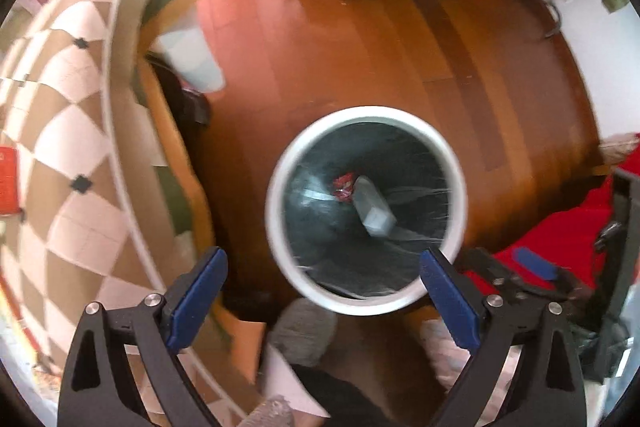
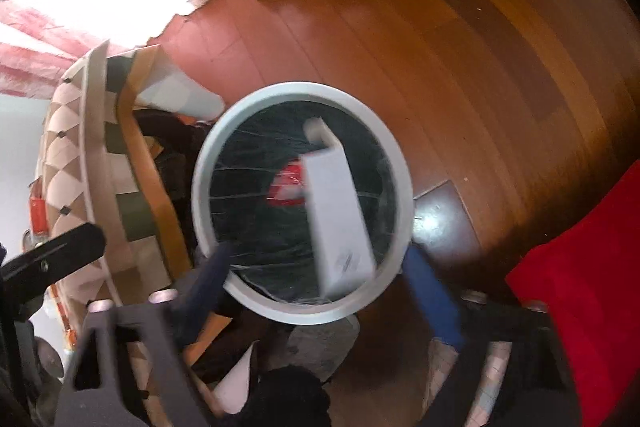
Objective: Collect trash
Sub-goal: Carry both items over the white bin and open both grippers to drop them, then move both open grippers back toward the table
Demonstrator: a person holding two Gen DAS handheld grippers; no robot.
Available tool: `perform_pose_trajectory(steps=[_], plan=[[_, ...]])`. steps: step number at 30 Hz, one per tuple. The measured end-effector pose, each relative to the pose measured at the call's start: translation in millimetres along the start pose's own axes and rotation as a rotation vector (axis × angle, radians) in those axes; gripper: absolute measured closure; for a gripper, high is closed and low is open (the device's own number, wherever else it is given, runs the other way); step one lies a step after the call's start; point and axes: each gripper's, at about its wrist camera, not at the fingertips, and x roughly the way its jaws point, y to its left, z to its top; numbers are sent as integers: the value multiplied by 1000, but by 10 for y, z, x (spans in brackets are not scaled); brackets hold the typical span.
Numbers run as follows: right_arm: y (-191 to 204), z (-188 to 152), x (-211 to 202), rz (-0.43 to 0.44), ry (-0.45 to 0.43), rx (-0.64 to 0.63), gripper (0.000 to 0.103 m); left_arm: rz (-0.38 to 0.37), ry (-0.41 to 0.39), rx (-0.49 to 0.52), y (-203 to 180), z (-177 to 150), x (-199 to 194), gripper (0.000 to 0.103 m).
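Left gripper (image 1: 322,277): two matte black arms with triangular cut-outs, rising from 7 and 5 o'clock in the left wrist view; round silver pivot pins at the joints; flat royal-blue pads on the inner faces of the fingers (image 1: 196,301). Right gripper (image 2: 316,291): same black frame and silver pins, blurred; one blue pad shows at 5 o'clock, the other dark at 7 o'clock. Person: grey knitted slipper or sock (image 1: 302,331) at 6 o'clock, with dark clothing below it.
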Motion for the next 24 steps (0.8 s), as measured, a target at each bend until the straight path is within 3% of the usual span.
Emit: perform_pose_trajectory(steps=[2,9,24], plan=[[2,-17,11,-48,-1,0,0,40,-9,10,10,-66,-14,5],[22,-148,-151,-166,-31,-27,0,105,-49,47,0,-215,-149,5],[310,-527,-991,-147,-129,-57,0,88,-164,68,-47,-585,-904,5]])
